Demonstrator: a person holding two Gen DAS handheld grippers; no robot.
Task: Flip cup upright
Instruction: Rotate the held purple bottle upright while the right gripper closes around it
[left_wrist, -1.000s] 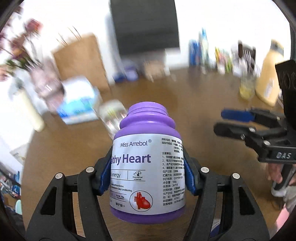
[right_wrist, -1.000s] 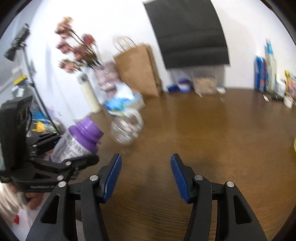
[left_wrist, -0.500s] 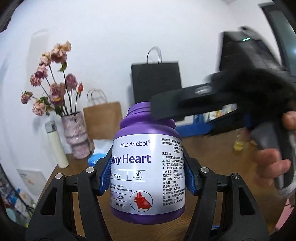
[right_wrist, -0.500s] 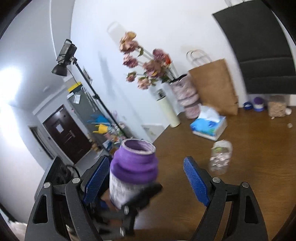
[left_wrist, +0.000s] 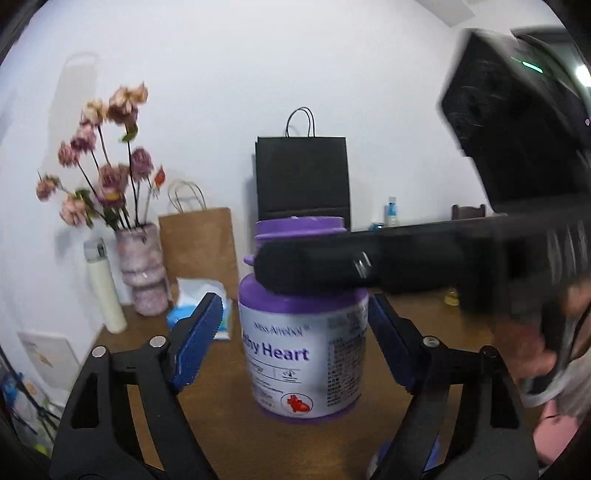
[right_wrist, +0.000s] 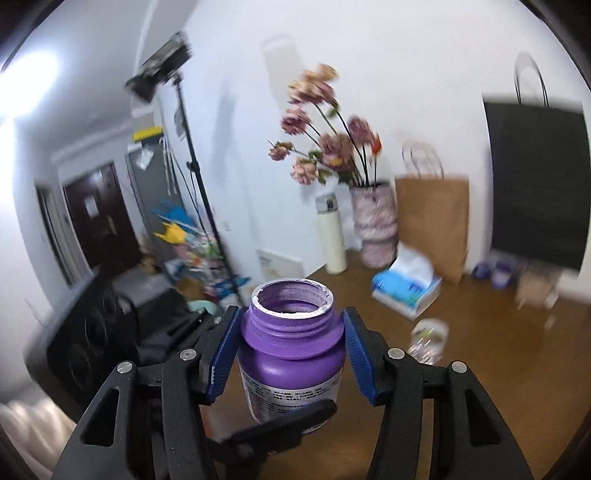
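Along the far edge of the brown wooden table (left_wrist: 207, 406), against the white wall, stand a cream flask (left_wrist: 103, 284), a mottled pink vase (left_wrist: 142, 269) of dried roses, a brown paper bag (left_wrist: 199, 247) and a black paper bag (left_wrist: 303, 177); a blue tissue box (right_wrist: 406, 291) and a blurred clear item (right_wrist: 428, 339) lie nearer in. The wood around the bottle in the foreground is bare, and the table's left edge gives onto a cluttered floor and a light stand (right_wrist: 192, 177).

The purple bottle (left_wrist: 303, 354) stands upright on the table, mouth up and uncapped, its rim ragged with torn foil in the right wrist view. It is smooth plastic with a threaded neck, rounded shoulders and a white printed label showing a red heart.

The left gripper (left_wrist: 295, 339) is spread wide, its ribbed blue pads (left_wrist: 199, 332) apart from the label on both sides. The right gripper (right_wrist: 288, 354) reaches across from the right, its blue pads (right_wrist: 354, 358) tight against the bottle's shoulder, gripping it. One of its black fingers crosses the neck in the left wrist view, motion-blurred.
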